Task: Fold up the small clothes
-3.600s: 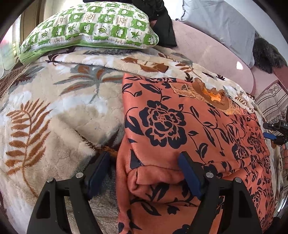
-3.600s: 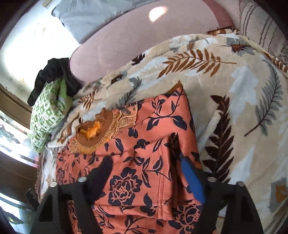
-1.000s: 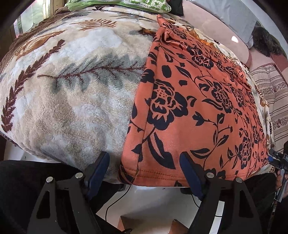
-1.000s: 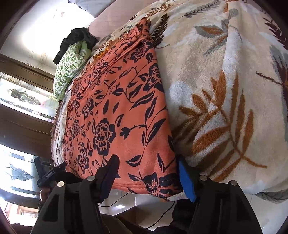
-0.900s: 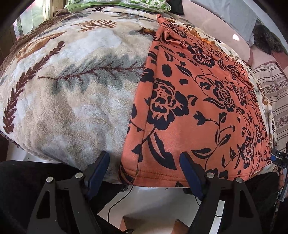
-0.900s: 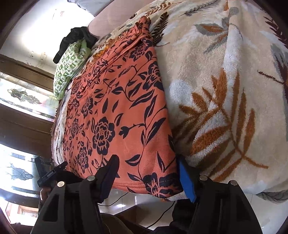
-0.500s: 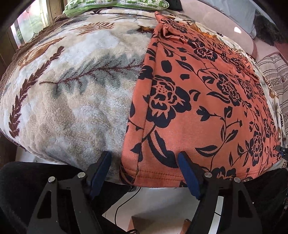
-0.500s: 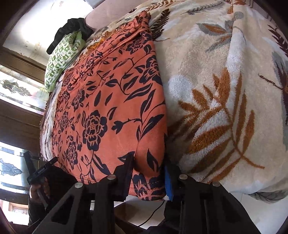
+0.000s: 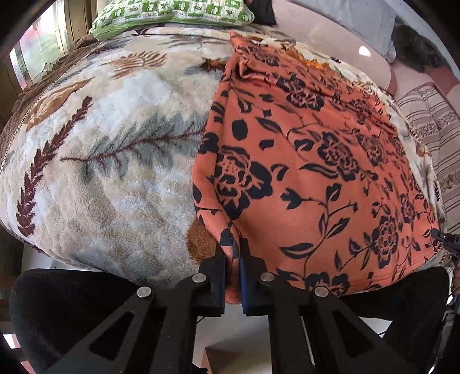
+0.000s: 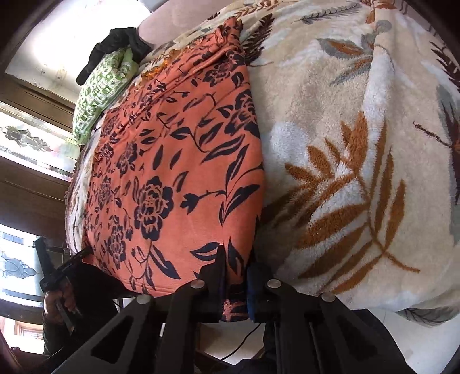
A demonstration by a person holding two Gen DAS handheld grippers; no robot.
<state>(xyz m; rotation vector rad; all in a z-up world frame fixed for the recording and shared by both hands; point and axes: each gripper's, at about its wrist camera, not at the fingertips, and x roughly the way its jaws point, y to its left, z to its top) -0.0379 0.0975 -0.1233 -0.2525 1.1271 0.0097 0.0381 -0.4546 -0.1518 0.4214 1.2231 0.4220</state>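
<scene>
**Both Corners Gripped at the Bed's Edge**

While the orange floral garment (image 9: 316, 161) lies spread flat on the leaf-patterned blanket (image 9: 109, 161), its near hem hanging just over the bed's edge, the left gripper (image 9: 233, 276) has its fingers (image 9: 214, 276) pressed together on the hem's left corner, with a tuck of cloth bunched and pulled up between them. Beyond that, at the far end of the bed, a green checked pillow (image 9: 172, 11) rests against the pink headboard (image 9: 330, 31). Toward the right side of the hem, the right gripper (image 10: 236, 287) is closing on the other corner, and the frames show a strip of fabric already caught between its fingers (image 10: 214, 284); in the right wrist view the person's other hand (image 10: 57, 299) can be seen at the far left, wrapped around the left tool's handle.

By its drape and the soft folds at the pinch, the garment looks light, limp and slightly fleecy. It should follow the fingers without resistance, yet sag in the middle when lifted. It has no stiffness to hold a crease, so the two hem corners seem the sensible hold, kept level and taut as the edge is carried toward the collar. A shallow pinch may slip out, while the plush blanket beneath could drag on the cloth.
</scene>
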